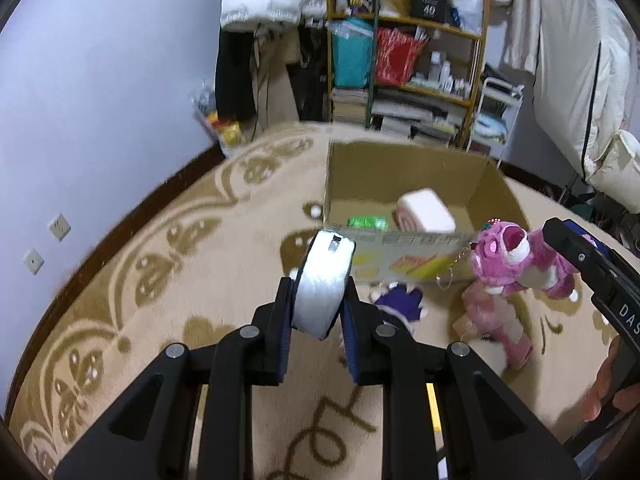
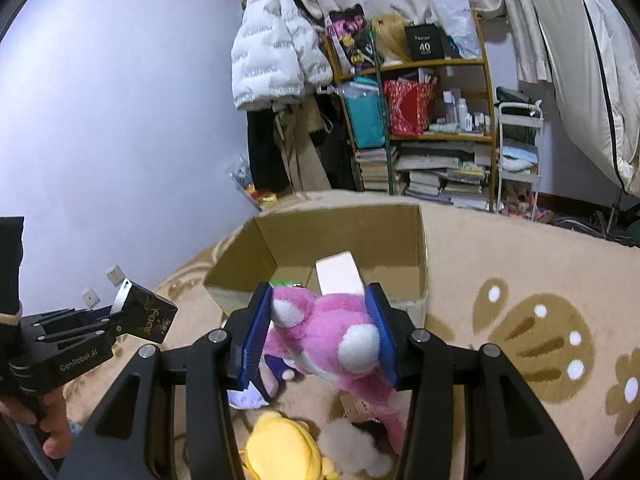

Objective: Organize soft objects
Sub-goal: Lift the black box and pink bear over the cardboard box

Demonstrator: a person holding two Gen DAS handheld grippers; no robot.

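Two soft things lifted, box part filled

On the carpet (image 2: 500, 248) a yellow plush (image 2: 280, 450) and purple toy (image 2: 256, 398) wait; the right gripper (image 2: 318, 334) clamps the pink bear (image 2: 328, 332), the left gripper (image 1: 316, 312) pinches a white pack (image 1: 324, 284); beyond, the cardboard box (image 1: 404, 168) holds a pink roll cushion (image 1: 426, 210).

Black left claw (image 1: 318, 316) and right claw (image 2: 320, 336) with blue pads, silver screws, white lettering

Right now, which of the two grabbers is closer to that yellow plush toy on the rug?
Right. The right gripper, shut on the pink plush bear, hangs just above the yellow plush toy. The left gripper, holding a packet, is further off to the side.
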